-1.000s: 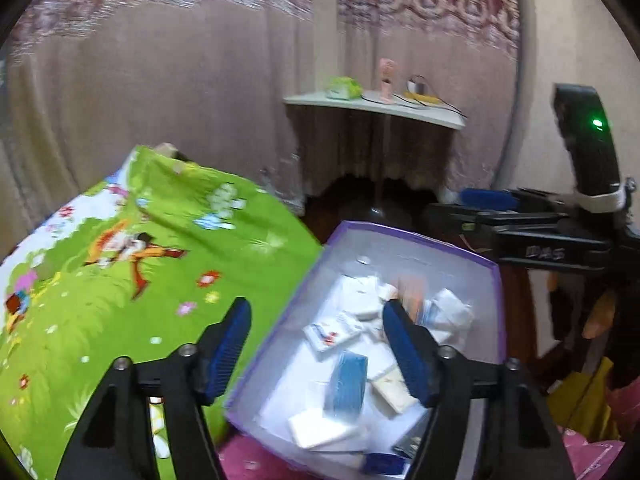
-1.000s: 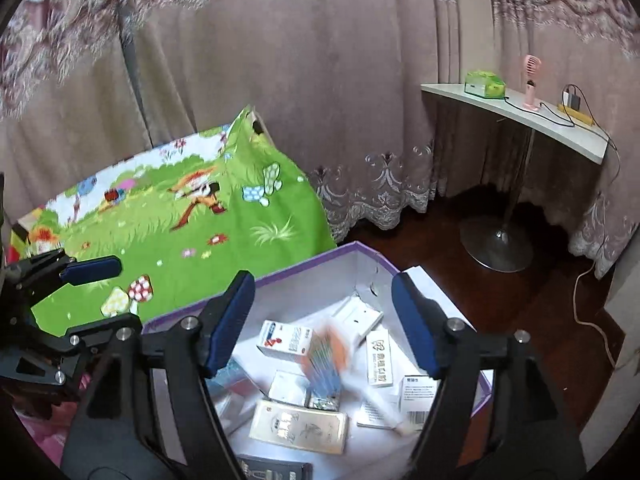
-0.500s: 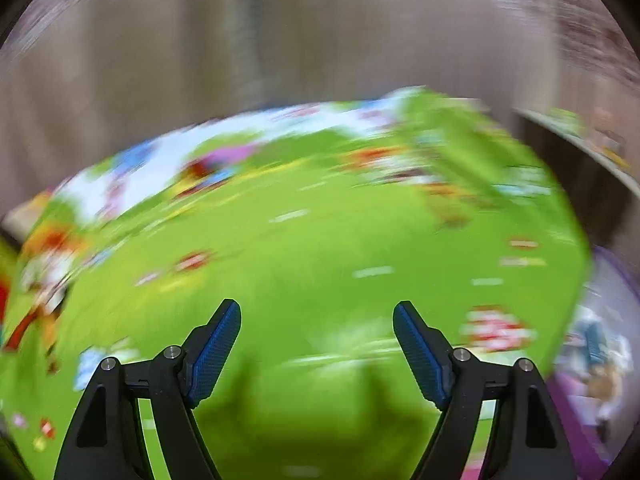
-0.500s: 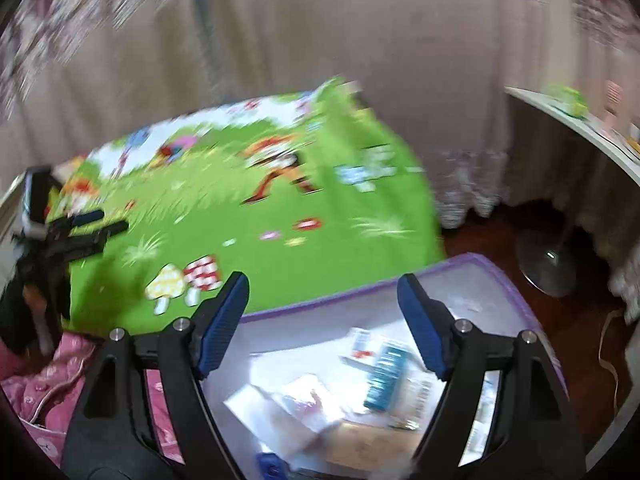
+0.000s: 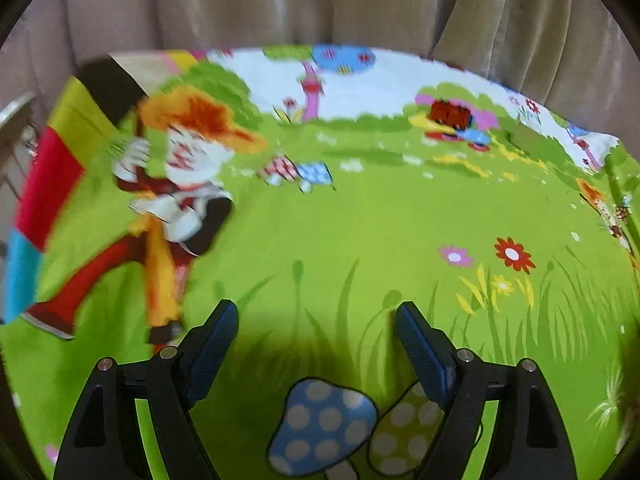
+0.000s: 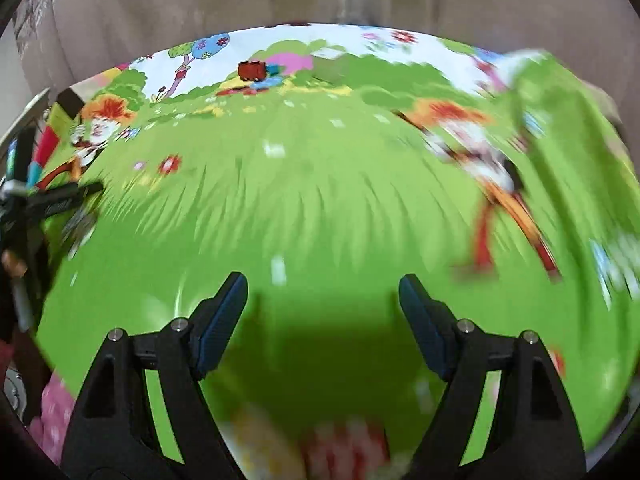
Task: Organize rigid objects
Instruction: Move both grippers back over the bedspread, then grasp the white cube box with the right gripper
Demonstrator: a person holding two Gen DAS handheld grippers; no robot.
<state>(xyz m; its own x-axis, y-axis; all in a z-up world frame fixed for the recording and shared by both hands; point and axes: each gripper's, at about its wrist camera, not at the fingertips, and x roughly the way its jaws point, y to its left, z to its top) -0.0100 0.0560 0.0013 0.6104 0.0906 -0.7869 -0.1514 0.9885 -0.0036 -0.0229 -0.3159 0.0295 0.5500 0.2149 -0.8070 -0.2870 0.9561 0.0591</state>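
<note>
My left gripper (image 5: 316,320) hangs over a green cartoon-print mat (image 5: 360,232). Its blue-padded jaws are opening, with only the printed grass and two printed mushrooms showing between them. My right gripper (image 6: 322,292) stands open over the same mat (image 6: 320,200), which is blurred in the right wrist view, and nothing is between its pads. At the far left of that view, the black body of the left tool (image 6: 56,202) shows above the mat's edge. No box or other rigid object is in either view.
A beige curtain (image 5: 320,0) hangs right behind the mat's far edge. The mat's left border (image 5: 44,184) has red, yellow and blue stripes. Pink cloth (image 6: 56,412) lies off the mat's near left corner.
Both views swung left, away from the purple box of small cartons and onto the green mat. The box has left both views. Both pairs of jaws stand wider apart than before.
</note>
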